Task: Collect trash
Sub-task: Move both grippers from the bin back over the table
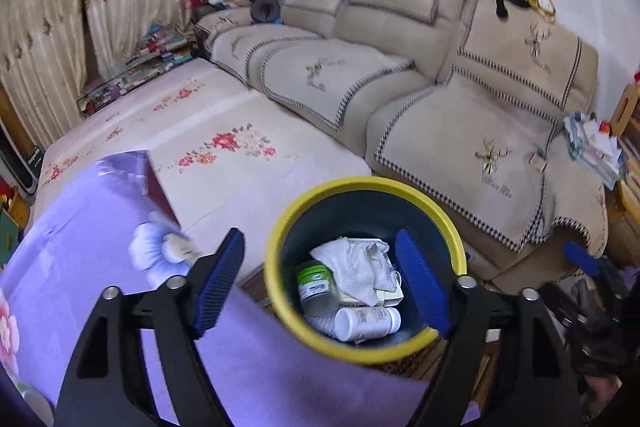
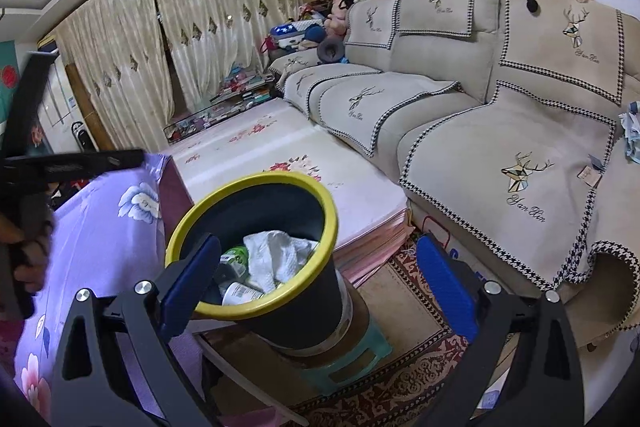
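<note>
Beside the purple-covered table (image 1: 100, 227), at 6 o'clock in both views, stands the yellow-rimmed bin (image 1: 280, 235) on a green stool (image 2: 360, 355). Largest item inside: crumpled white tissue (image 1: 356, 263), soft, light, pinchable anywhere. Green-lidded jar (image 1: 316, 283) at 9 o'clock: rigid, probably slippery; grip across its sides. White bottle (image 1: 368, 321) at 6 o'clock: light, likely to roll. Left gripper (image 1: 320, 287) and right gripper (image 2: 320, 291): jaws apart, empty.
</note>
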The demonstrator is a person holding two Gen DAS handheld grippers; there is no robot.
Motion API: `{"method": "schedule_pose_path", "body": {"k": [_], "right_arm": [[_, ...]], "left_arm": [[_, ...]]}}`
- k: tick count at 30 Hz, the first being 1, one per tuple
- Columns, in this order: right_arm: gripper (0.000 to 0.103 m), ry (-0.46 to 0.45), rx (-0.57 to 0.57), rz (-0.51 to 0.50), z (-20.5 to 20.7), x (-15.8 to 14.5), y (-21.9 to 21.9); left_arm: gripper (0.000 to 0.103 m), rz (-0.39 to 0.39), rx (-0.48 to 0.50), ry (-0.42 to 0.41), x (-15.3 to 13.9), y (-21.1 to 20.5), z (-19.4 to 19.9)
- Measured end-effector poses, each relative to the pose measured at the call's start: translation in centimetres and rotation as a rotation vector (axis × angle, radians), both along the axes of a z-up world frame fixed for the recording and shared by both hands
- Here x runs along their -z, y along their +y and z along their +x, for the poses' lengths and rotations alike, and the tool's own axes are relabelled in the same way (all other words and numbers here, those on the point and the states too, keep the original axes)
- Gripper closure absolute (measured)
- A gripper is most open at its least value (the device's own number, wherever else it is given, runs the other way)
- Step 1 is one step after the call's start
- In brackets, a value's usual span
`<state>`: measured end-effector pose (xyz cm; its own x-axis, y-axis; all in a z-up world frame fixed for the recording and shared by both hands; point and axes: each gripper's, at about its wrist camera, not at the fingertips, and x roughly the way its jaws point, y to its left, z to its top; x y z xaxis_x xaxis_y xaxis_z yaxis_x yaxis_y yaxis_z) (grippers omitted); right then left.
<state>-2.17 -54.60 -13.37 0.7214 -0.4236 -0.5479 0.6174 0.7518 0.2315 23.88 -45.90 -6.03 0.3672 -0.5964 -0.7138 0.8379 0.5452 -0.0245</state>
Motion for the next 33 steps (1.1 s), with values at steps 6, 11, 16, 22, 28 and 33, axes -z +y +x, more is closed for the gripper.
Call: {"method": "schedule_pose_path", "body": {"k": [6, 11, 16, 22, 28, 33], "right_arm": [[0.009, 0.005, -0.052, 0.000, 1.5, -0.2, 1.8], [0.009, 0.022, -0.132, -0.006, 3.9, -0.5, 4.2], [0.009, 0.034, -0.223, -0.037, 6.7, -1.2, 7.6], [0.009, 0.053, -0.367, -0.079, 11.0, -2.1, 12.6], [0.009, 0.068, -0.498, -0.116, 15.6, -3.0, 17.5], [0.009, 0.085, -0.652, -0.134, 20.0, -3.8, 22.3]], "left_arm": [[0.011, -0.118, -0.128, -0.013, -2.6, 10.7, 0.4], [0.007, -0.195, -0.307, -0.056, -3.4, 21.9, 1.2], [0.005, -0.201, -0.485, -0.145, -2.9, 32.2, 1.3], [0.005, -0.157, -0.700, -0.276, -1.1, 42.1, 1.4], [0.005, -0.190, -0.877, -0.245, 1.4, 50.4, 2.8], [0.005, -0.238, -0.974, -0.191, 3.2, 53.3, 3.1]]}}
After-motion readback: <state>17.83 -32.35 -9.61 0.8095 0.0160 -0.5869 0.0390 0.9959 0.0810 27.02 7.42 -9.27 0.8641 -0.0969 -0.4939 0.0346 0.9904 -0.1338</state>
